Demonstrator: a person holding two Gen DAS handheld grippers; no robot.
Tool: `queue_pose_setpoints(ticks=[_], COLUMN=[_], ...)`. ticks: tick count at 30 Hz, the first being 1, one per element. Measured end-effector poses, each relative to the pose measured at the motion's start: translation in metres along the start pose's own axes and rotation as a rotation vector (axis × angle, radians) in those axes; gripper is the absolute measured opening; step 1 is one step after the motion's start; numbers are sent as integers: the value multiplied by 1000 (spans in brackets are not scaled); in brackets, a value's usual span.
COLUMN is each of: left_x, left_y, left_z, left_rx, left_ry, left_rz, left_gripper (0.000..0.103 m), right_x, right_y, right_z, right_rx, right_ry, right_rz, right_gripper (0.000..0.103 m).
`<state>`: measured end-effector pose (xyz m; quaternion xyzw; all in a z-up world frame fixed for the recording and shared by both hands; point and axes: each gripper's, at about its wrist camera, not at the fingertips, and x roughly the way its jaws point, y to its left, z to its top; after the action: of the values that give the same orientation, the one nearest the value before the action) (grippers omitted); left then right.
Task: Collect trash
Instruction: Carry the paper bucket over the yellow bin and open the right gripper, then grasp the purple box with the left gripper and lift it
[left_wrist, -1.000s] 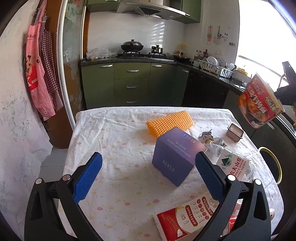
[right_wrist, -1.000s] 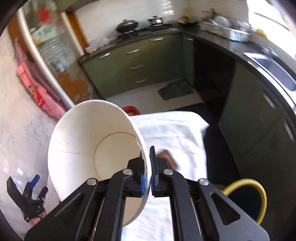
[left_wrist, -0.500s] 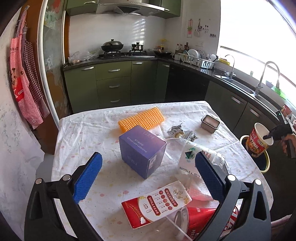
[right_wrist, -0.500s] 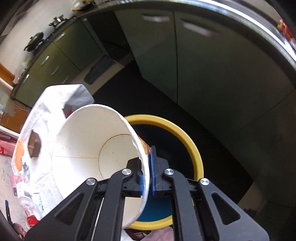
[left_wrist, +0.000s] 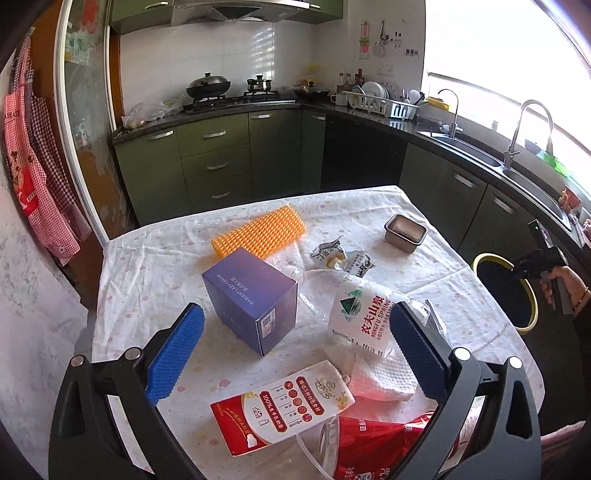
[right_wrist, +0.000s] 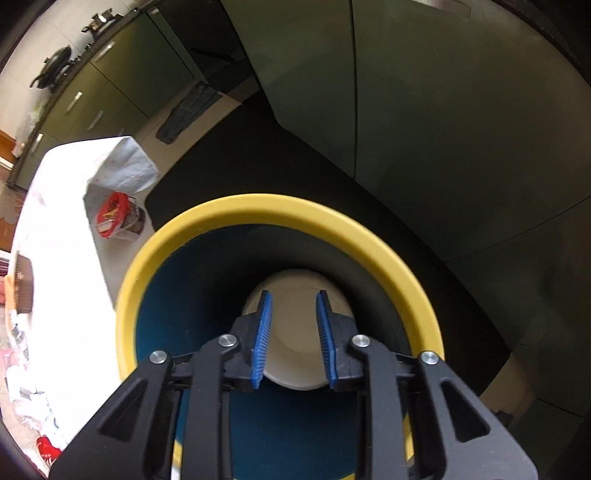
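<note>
My right gripper (right_wrist: 293, 306) is open over the yellow-rimmed bin (right_wrist: 369, 236); the white noodle cup (right_wrist: 295, 332) lies inside the bin below the fingers. From the left wrist view, the right gripper (left_wrist: 532, 262) hovers above the bin (left_wrist: 532, 295) beside the table. My left gripper (left_wrist: 291, 347) is open and empty above the table. On the table lie a red and white milk carton (left_wrist: 280, 406), a crumpled water bottle (left_wrist: 365, 317), a white paper towel (left_wrist: 384, 376), a red packet (left_wrist: 373, 446) and small wrappers (left_wrist: 340, 256).
A purple box (left_wrist: 251, 295), an orange ridged roll (left_wrist: 260, 234) and a small metal tin (left_wrist: 405, 232) also sit on the flowered tablecloth (left_wrist: 147, 266). Green kitchen cabinets (left_wrist: 221, 162) and a sink counter (left_wrist: 517, 173) surround the table. A red-lidded jar (right_wrist: 118, 218) stands under the table's corner.
My right gripper has opened and let go of the noodle cup, which now lies in the bin. The left gripper has shifted slightly over the table.
</note>
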<state>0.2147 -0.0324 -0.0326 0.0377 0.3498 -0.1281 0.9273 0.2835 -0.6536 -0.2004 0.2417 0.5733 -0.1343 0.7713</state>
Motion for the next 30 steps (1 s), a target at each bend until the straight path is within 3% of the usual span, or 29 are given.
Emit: queue_pose_setpoints(ticks=[9,13,15,22,30], left_x=[23,41,50,78,109], left_y=[15,34,41,63,65], left_z=[2,8,11,18,11], left_rx=[32,89,135,252,357], left_ry=[17,30,47,62,123], left_rz=[-31,-102,-154,-217,-210], left_gripper=[99,99,99,99,99], right_x=[-35,-40,-43,-49,-44], right_y=[38,53,63,73,81], right_z=[-30,-37,-44,-59,-65], right_rx=[-129,-190,-212,-237,-248], right_ry=[-47,-39,-41,-43,-22], right_rz=[124,163,171,192,191], right_gripper=[31,37,37,43,43])
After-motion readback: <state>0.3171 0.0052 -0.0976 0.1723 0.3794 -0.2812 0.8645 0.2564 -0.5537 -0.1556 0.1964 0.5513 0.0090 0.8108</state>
